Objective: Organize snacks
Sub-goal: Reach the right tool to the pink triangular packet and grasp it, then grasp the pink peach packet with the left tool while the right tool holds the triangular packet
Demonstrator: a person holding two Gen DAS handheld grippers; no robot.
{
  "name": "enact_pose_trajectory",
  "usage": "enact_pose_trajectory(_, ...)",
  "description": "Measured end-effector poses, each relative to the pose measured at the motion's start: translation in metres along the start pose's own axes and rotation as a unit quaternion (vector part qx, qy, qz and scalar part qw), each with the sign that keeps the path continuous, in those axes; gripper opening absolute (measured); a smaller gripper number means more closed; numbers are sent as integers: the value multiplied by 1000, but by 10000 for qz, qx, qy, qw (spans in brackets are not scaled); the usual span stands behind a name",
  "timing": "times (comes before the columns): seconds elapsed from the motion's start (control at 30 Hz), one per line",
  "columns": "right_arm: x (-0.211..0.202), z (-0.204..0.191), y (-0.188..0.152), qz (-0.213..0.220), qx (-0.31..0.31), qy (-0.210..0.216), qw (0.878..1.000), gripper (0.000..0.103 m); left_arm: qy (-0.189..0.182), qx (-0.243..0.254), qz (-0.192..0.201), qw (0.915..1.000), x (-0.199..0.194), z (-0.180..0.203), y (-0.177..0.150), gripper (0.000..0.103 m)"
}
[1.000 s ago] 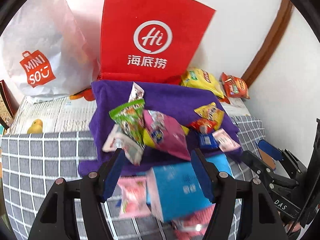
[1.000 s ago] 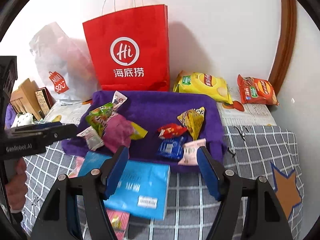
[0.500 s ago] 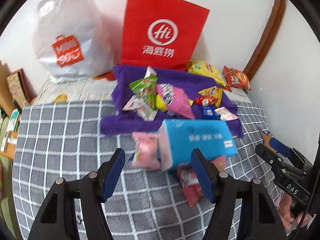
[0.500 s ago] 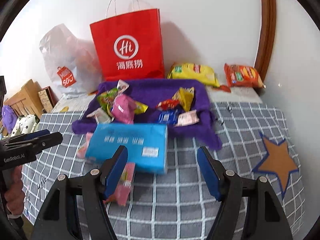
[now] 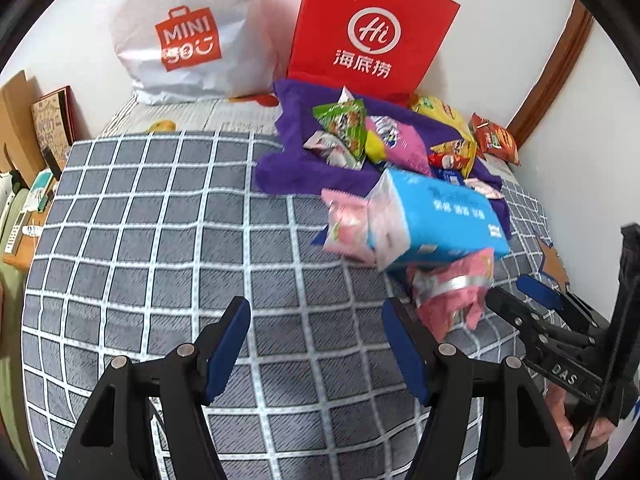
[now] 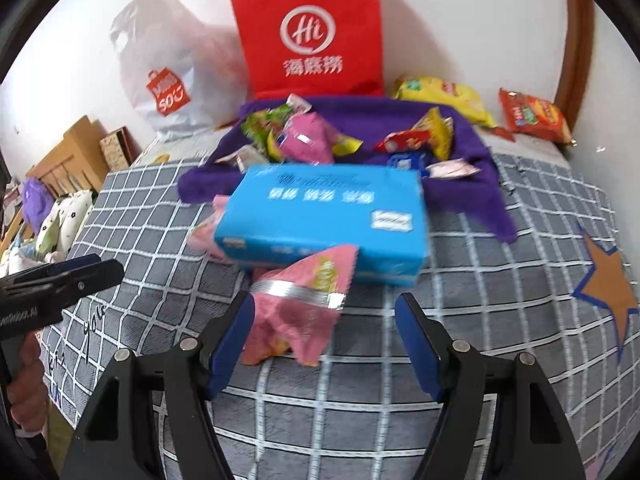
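Observation:
A purple cloth (image 5: 296,168) (image 6: 472,148) lies on the grey checked table (image 5: 160,240) and carries several small snack packets. A blue box (image 5: 436,216) (image 6: 324,216) rests in front of it on pink snack packets (image 5: 452,300) (image 6: 296,316). Another pink packet (image 5: 346,224) lies at the box's left end. My left gripper (image 5: 316,340) is open and empty over the bare table, left of the pink packet. My right gripper (image 6: 326,336) is open, its jaws on either side of the near pink packet and not touching it. It also shows in the left wrist view (image 5: 532,304).
A red paper bag (image 5: 372,32) (image 6: 312,36) and a white Miniso bag (image 5: 188,36) (image 6: 168,80) stand against the wall. A yellow chip bag (image 6: 444,100) and a red chip bag (image 6: 532,116) lie at the back right. Boxes (image 5: 36,128) and clutter sit past the table's left edge.
Both grippers have drawn back from the purple cloth toward the table's near side. The left one has swung left; the right one now frames the near pink packet. Both stay open.

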State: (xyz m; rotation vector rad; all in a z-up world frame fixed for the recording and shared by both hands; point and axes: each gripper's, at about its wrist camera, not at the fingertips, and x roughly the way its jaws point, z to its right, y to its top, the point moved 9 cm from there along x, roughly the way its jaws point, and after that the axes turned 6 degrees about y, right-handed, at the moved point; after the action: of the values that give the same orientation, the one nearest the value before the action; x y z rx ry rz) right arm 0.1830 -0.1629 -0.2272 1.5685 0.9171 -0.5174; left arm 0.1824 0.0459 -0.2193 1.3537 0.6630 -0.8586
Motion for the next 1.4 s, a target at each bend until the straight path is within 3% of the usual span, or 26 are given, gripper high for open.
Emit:
enact_pose_trajectory(0.4, 42, -12, -3, -211, -9, -30, 9998, 72, 51, -8, -237, 9997, 17, -21, -10, 66)
enact_pose_trajectory(0.53, 48, -16, -4, -244, -19, 147, 9996, 62, 27, -18, -262, 9997, 24, -20, -7, 66)
enact_pose_trajectory(0.7, 40, -18, -6, -184, -199, 210, 9994, 59, 38, -50, -175, 9998, 32, -14, 3, 66)
enact_pose_trajectory(0.83, 23, -6, -7, -68, -163, 220, 9996, 58, 62, -35, -182, 9998, 45, -7, 15, 66)
enact_pose_trajectory(1.17, 6, 54, -23, -97, 37, -266, 9996, 58, 18, 217, -253, 9994, 82, 19, 36, 65)
enact_pose_trajectory(1.4, 3, 63, -29, -82, 111, -266, 9996, 58, 3, 425, -234, 9988, 98, 34, 43, 64)
